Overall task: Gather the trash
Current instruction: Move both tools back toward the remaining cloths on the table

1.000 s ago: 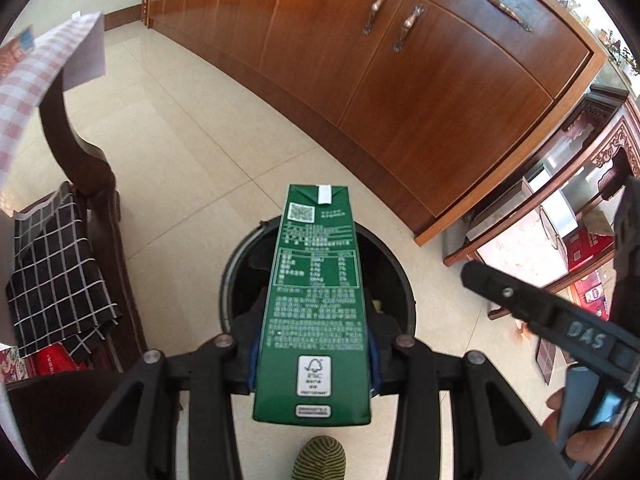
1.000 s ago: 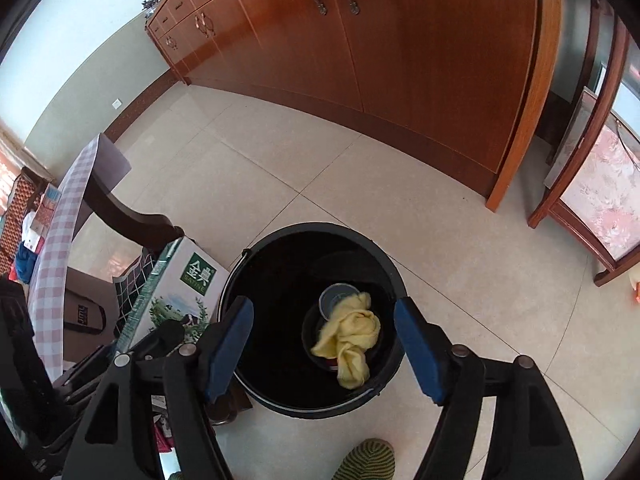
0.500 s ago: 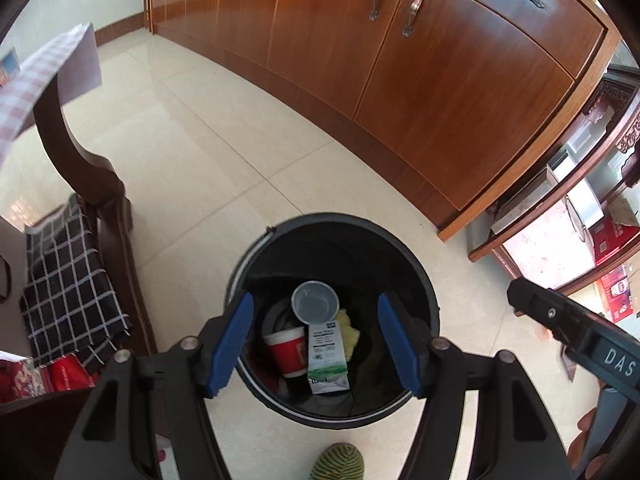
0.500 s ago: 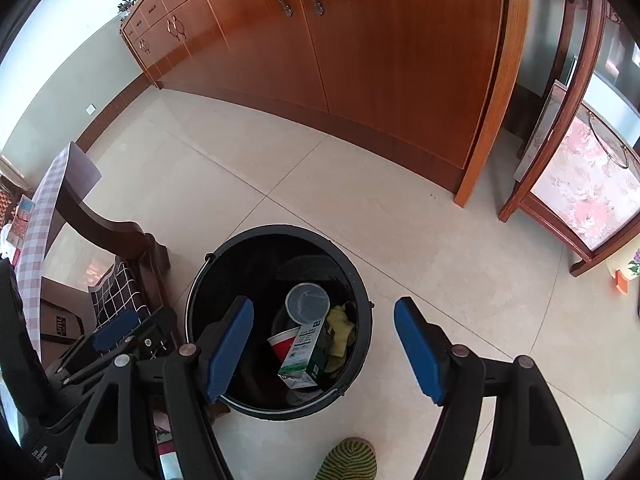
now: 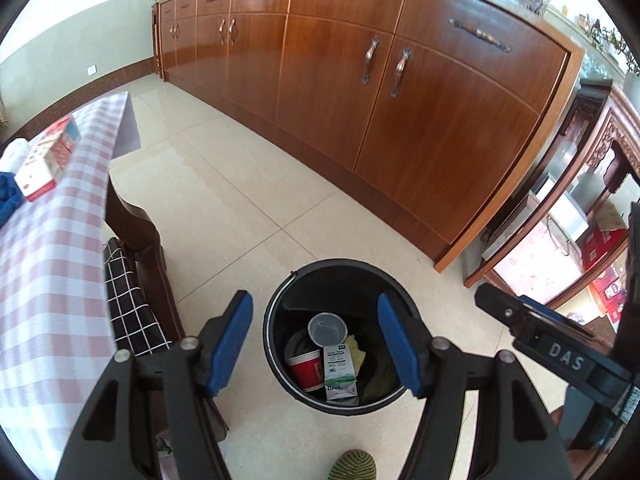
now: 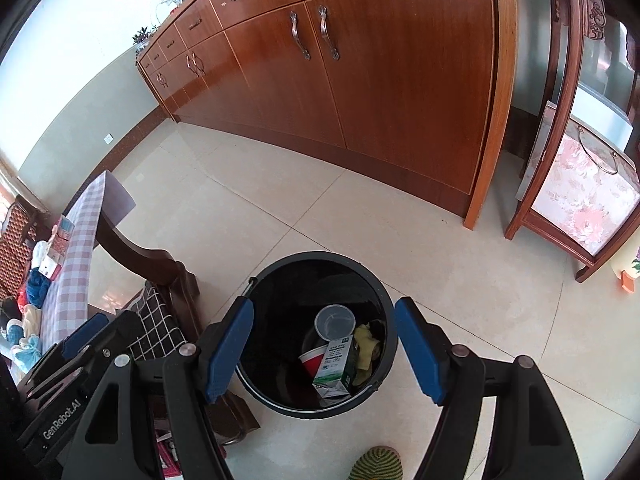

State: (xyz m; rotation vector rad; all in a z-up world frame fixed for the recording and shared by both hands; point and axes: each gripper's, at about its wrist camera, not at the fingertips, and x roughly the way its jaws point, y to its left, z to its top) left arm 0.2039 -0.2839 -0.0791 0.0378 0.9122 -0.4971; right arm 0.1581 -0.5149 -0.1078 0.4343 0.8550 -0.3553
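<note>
Both the left gripper [image 5: 316, 344] and the right gripper [image 6: 323, 346] hang spread wide and empty above the black bin [image 5: 280, 300] on the tiled floor [image 5: 224, 208], where the green-and-white carton [image 5: 339, 370] lies inside beside a red cup [image 5: 305, 369], a clear lid [image 5: 327, 329] and a yellow cloth [image 6: 366, 344].

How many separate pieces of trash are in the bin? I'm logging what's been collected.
4 visible in the black bin: a clear plastic cup at the back, a red paper cup front-left, a green milk carton in front, a yellow cloth on the right. More may lie hidden underneath.
</note>
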